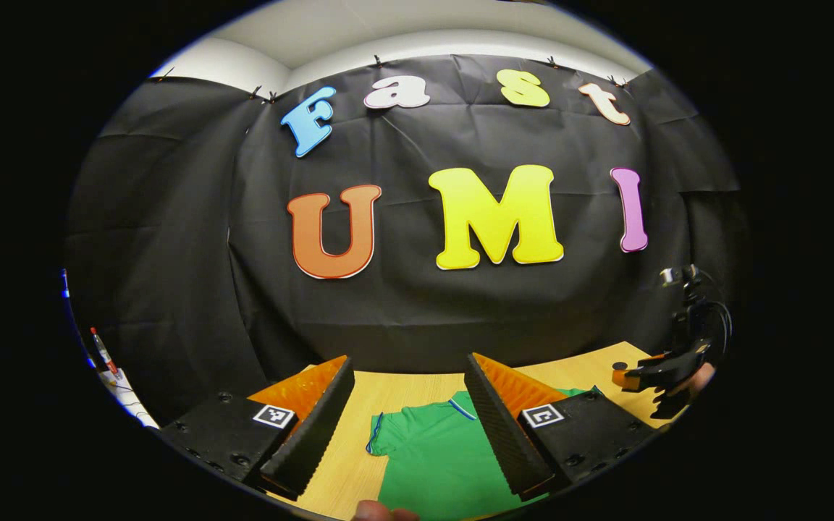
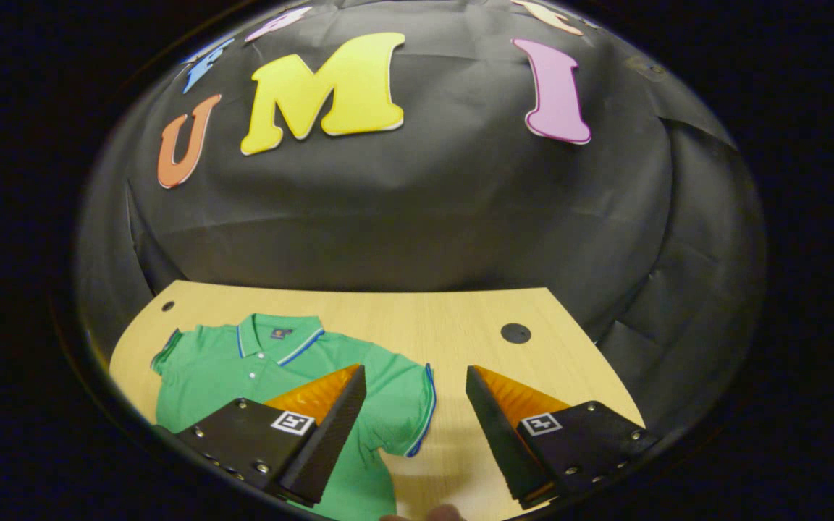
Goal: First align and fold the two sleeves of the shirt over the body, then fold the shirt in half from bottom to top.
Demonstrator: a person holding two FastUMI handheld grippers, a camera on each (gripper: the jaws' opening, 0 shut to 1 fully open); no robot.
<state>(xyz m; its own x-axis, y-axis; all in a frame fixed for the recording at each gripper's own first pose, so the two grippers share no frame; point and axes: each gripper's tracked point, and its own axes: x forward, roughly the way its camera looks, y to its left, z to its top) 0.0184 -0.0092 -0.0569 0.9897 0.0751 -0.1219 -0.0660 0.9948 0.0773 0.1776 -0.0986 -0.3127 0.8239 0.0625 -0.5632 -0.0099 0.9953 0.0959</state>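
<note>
- Left gripper (image 1: 408, 427): fingers spread wide, nothing pinched; poised above the shirt's left sleeve (image 1: 382, 434), presumably ready for the first fold.
- Right gripper (image 2: 415, 427): likewise spread and empty, straddling the right sleeve (image 2: 410, 405), for the matching fold.
- Shirt (image 2: 258, 365): green knit polo, flat, face up, sleeves out, unfolded; striped collar (image 2: 279, 336) toward far edge.
- Worktop (image 2: 417, 318): pale wood grain, smooth, round dark hole (image 2: 515, 333) far right.

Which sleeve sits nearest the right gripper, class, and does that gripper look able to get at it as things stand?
Probably yes. The right gripper hangs open above the table, and the shirt's blue-trimmed sleeve lies flat just ahead between its fingers, with nothing lying over it.
</note>
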